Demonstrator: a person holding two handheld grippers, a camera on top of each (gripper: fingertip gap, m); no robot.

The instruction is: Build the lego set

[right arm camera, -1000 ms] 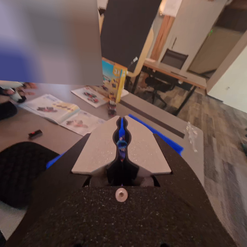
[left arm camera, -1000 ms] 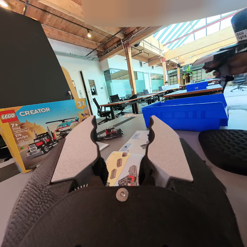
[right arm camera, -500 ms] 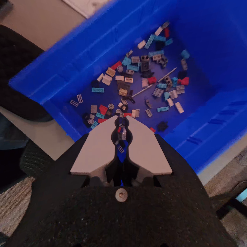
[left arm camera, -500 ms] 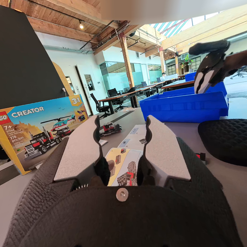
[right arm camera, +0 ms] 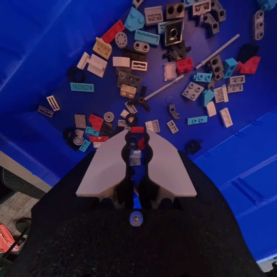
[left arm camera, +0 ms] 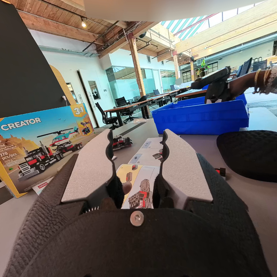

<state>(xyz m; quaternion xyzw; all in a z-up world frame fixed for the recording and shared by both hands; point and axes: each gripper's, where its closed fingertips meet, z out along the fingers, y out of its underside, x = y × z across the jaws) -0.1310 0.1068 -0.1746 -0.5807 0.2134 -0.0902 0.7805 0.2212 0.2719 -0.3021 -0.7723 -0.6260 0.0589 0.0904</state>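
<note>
With a small truck section (left arm camera: 122, 141) built, the right gripper (right arm camera: 136, 131), jaws narrowly parted and empty, probes the blue bin (right arm camera: 45, 45) of loose bricks (right arm camera: 184, 66), most unplaced, while the left gripper (left arm camera: 137, 133) waits wide open above the instruction booklet (left arm camera: 139, 169).

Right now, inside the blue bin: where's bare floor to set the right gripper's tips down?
Widest bare strip: blue bin floor along the left wall, bordered by the white bricks and black tyre. Smaller patch between the black piece and the right wall. Crowded: the centre pile and just ahead of the right gripper.

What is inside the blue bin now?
The blue bin holds many loose Lego pieces: teal, red, grey, black, with a thin grey rod. The right gripper covers the nearest part of the floor.
</note>
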